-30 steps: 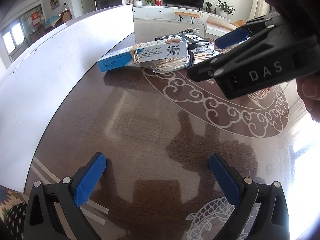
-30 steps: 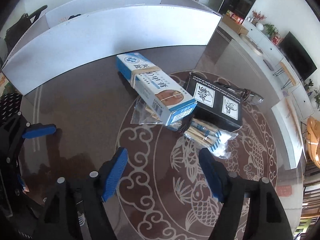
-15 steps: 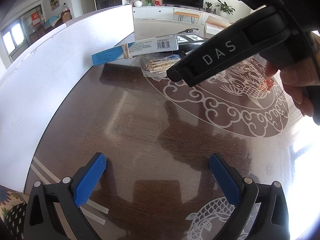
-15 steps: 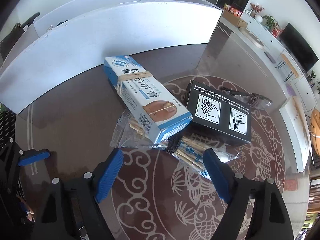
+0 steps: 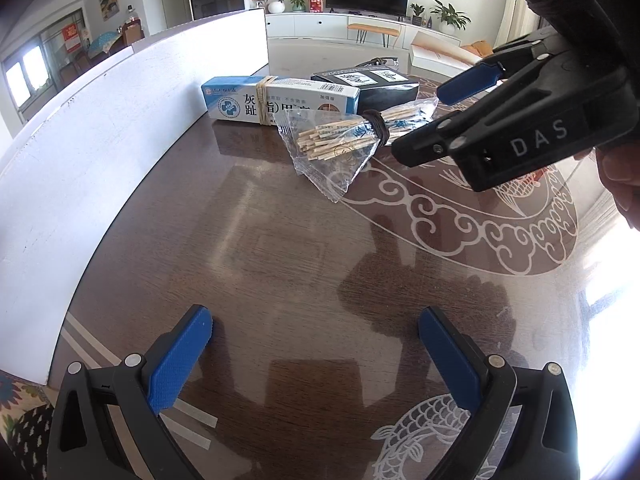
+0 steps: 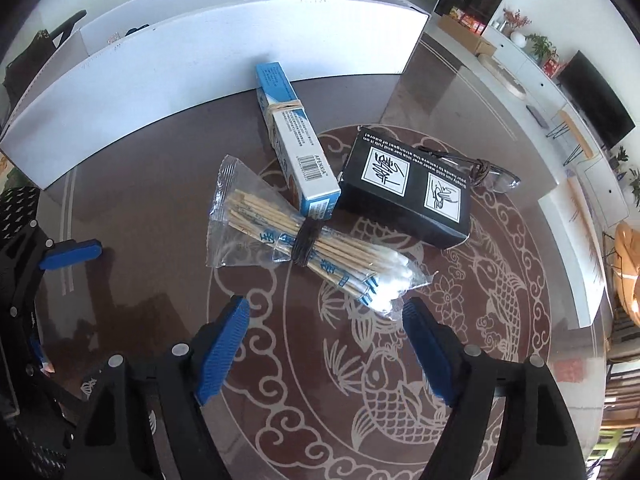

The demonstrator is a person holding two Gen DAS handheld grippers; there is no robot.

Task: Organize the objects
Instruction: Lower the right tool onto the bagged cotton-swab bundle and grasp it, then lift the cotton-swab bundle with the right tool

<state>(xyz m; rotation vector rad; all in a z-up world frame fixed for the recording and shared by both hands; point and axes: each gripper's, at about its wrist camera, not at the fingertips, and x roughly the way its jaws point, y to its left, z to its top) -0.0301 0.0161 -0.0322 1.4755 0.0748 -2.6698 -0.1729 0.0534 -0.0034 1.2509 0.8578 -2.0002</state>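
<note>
Two open grippers, left gripper [image 5: 314, 354] and right gripper [image 6: 326, 344], above swab bundle [image 6: 316, 246].

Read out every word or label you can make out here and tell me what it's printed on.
"DAS": side of the right gripper.
"AFENXIA": beside the barcode on the blue and white box.
"Simply run cold water over this bar and rub it on your hands to remove the strongest of odors!": black box.
Other print: too small.

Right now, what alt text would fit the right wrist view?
The open right claw points down at a bagged bundle of cotton swabs on a dark patterned table, nothing between its pads. Behind the swabs lie a blue-and-white box and a black box, with a white carton beyond.
</note>
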